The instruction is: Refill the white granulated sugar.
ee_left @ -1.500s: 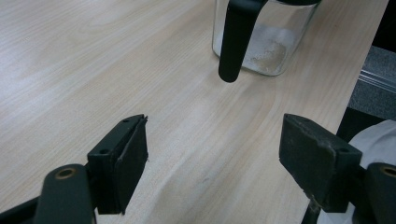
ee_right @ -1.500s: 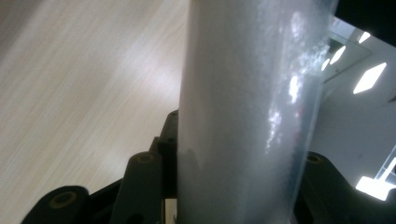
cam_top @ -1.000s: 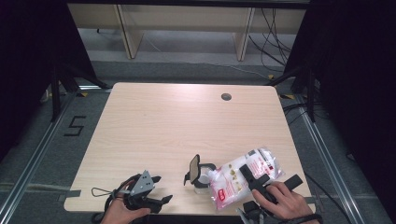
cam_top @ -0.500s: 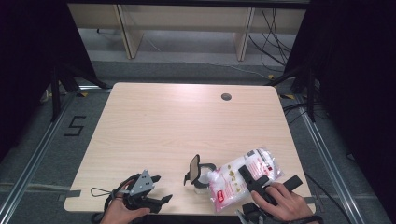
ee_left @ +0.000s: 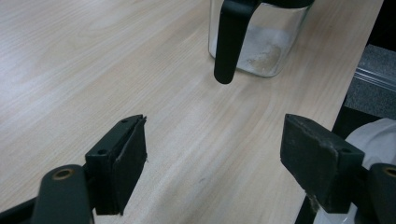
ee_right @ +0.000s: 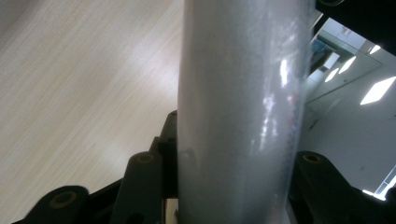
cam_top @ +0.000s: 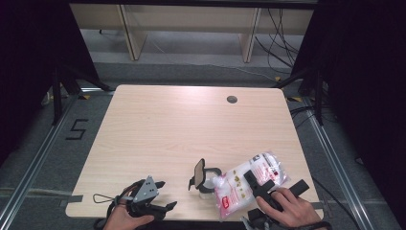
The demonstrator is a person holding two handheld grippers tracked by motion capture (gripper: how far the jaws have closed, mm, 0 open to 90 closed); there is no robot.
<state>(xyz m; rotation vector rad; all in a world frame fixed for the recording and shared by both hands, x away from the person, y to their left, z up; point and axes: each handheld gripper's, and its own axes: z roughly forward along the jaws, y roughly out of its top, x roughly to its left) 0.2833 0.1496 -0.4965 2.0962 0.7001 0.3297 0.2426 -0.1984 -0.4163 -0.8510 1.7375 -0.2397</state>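
A clear plastic bag of white grains (cam_top: 242, 184) lies tilted near the table's front right, its lower end next to a small glass jar (cam_top: 207, 182) whose black lid (cam_top: 198, 173) stands flipped up. My right gripper (cam_top: 275, 183) is shut on the bag; in the right gripper view the bag (ee_right: 243, 107) stands pressed between the jaws. My left gripper (cam_top: 165, 194) rests at the front edge, left of the jar, open and holding nothing. In the left gripper view the open gripper (ee_left: 215, 158) faces the jar (ee_left: 266, 42), which has white residue at its bottom and a black handle (ee_left: 229, 37).
The light wooden table (cam_top: 182, 124) has a round cable hole (cam_top: 232, 99) at the back right. Its front edge runs just below both hands. Dark frames and cables stand on the floor around the table.
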